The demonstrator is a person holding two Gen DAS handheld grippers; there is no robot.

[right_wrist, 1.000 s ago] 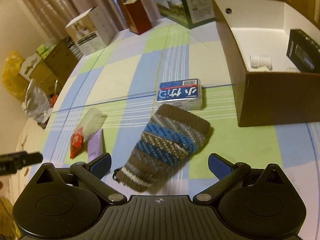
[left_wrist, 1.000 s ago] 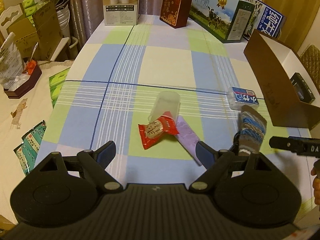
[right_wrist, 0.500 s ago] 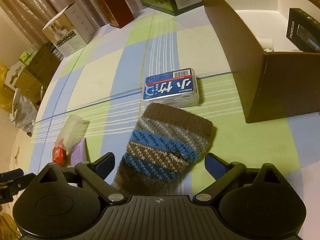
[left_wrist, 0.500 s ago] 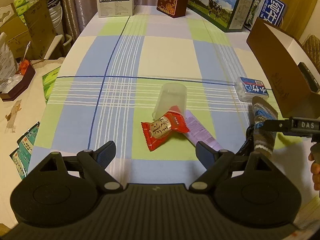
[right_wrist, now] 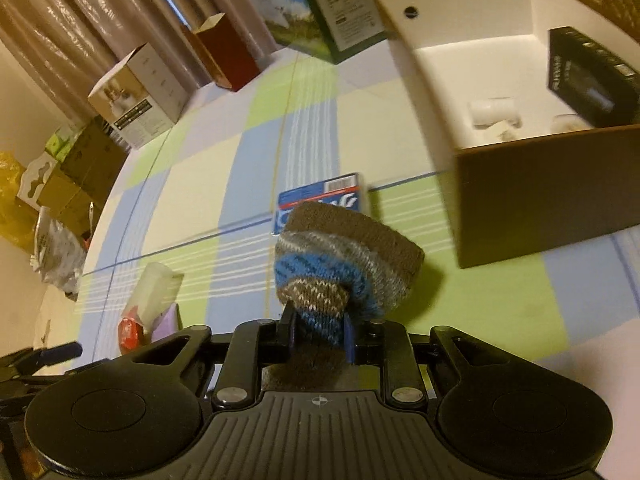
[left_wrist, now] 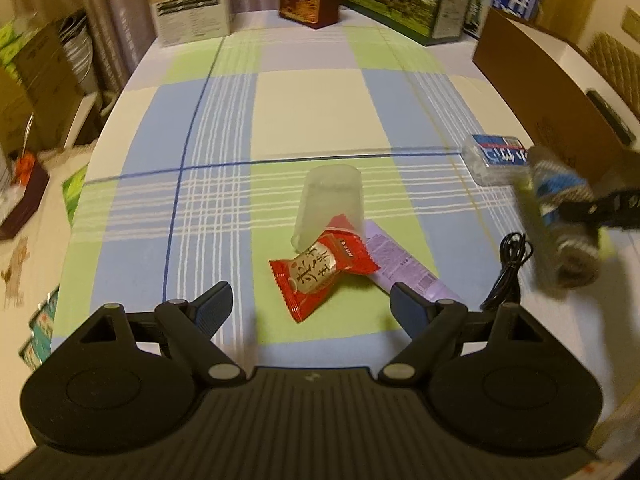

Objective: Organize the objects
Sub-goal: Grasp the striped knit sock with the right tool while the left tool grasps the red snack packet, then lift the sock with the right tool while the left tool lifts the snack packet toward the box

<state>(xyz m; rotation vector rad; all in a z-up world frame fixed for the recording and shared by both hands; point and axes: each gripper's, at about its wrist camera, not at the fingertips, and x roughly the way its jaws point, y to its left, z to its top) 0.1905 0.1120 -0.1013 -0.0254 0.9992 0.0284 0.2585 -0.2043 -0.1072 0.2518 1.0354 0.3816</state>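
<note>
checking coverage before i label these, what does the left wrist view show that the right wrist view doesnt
Left wrist only: the black cable on the cloth, and the open left gripper over the red snack packet.

Right wrist only: the inside of the brown box, with a black box in it, and the right gripper closing on the knitted pouch.

Both: the pouch, the tissue pack, the clear cup, the purple packet.

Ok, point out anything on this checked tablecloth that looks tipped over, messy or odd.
The translucent plastic cup lies on its side, its rim against a red snack packet that overlaps a flat lilac packet. A thin black cord lies loose in a tangle. The striped knitted pouch bunches between the closing right gripper.
</note>
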